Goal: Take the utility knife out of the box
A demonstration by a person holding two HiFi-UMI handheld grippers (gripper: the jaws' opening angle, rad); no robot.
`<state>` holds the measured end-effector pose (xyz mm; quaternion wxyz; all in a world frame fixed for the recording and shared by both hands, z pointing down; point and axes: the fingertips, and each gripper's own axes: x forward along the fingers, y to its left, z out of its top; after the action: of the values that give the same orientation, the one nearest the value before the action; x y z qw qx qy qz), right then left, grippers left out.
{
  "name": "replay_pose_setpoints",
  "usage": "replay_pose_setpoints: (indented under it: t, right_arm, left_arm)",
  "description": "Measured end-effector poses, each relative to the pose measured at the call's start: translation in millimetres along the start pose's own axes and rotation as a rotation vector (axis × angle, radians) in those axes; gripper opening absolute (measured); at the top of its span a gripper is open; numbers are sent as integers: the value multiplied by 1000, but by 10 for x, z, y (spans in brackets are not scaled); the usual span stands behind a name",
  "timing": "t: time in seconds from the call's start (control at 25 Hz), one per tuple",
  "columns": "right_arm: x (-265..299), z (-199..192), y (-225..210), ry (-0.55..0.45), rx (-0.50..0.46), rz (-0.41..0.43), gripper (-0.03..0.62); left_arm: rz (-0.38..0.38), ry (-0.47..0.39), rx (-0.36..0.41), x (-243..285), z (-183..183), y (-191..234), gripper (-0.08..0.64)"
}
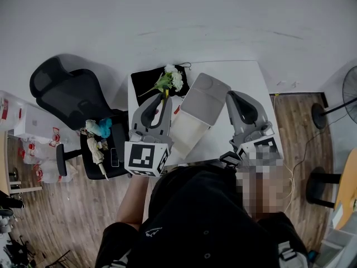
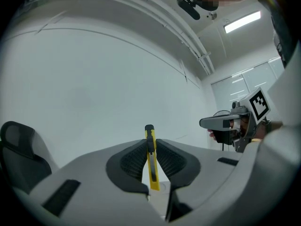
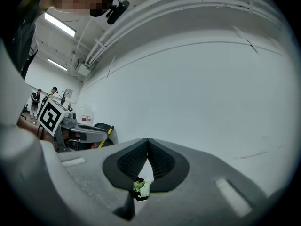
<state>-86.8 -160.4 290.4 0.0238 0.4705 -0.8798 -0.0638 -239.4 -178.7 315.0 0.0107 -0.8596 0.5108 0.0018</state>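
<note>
My left gripper (image 1: 158,106) is shut on a yellow utility knife (image 2: 150,160). The knife stands upright between the pads, with its black tip above the jaws. From the head view only its yellow end (image 1: 165,96) shows, left of the box. The white box (image 1: 188,132) lies open on the table, its grey lid (image 1: 205,96) tipped back. To the right of the box, my right gripper (image 1: 237,99) is shut with nothing in it. Both grippers are raised and point at the wall. In the right gripper view the jaws (image 3: 147,144) meet, and the knife (image 3: 110,132) shows at the left.
White flowers (image 1: 172,80) lie on a black cloth (image 1: 149,81) at the back of the white table (image 1: 251,82). A black office chair (image 1: 70,94) stands to the left, with a cluttered stool (image 1: 100,144) beside it. A fan (image 1: 348,91) is at the right.
</note>
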Motion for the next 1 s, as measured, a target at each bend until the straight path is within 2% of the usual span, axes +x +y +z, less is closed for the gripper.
replay_pose_setpoints:
  t: [1.0]
  right_arm:
    - [-1,-40,36,6,-2,40,5]
  left_arm:
    - [15,11,-1,-21,-41,-28,61]
